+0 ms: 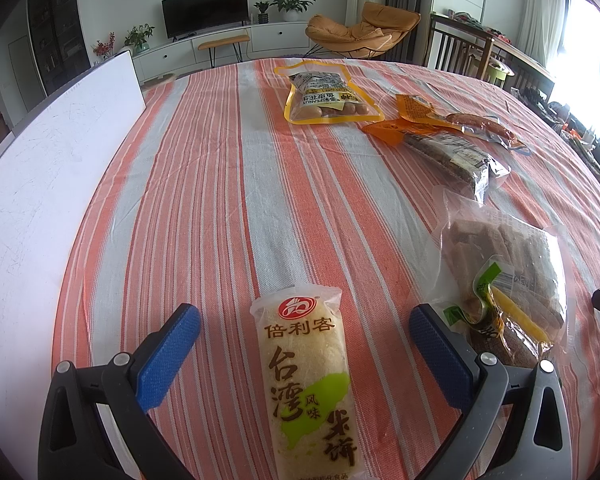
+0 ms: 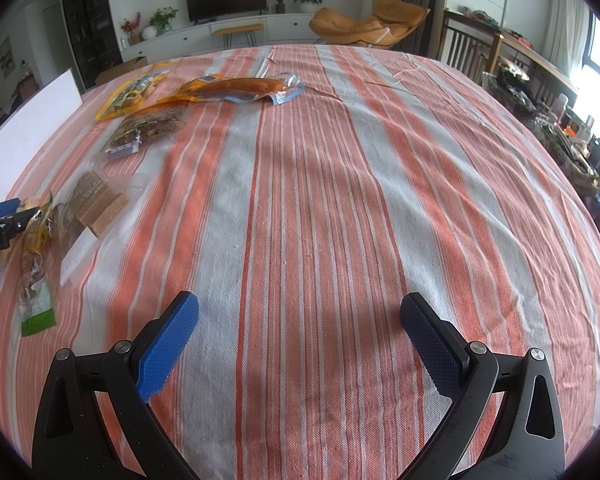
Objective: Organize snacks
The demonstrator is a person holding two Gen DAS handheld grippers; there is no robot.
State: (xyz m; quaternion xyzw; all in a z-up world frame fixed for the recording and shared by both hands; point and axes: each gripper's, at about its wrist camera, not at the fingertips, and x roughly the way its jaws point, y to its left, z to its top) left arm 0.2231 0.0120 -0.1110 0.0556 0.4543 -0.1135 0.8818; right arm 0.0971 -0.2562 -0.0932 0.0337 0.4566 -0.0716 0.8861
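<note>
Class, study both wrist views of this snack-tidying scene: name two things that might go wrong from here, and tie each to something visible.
1. The left gripper is open around the rice cracker pack; closing hard may crush its brittle contents.
2. The clear biscuit bag lies close beside the gripper's right finger, which might snag or push it.

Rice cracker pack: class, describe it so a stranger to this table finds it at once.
On the striped tablecloth, look at the near edge, between the open left gripper. The rice cracker pack lies there lengthwise. Unlike the brownish packs to its right, it is pale yellow with a red round logo and a green patch.
</note>
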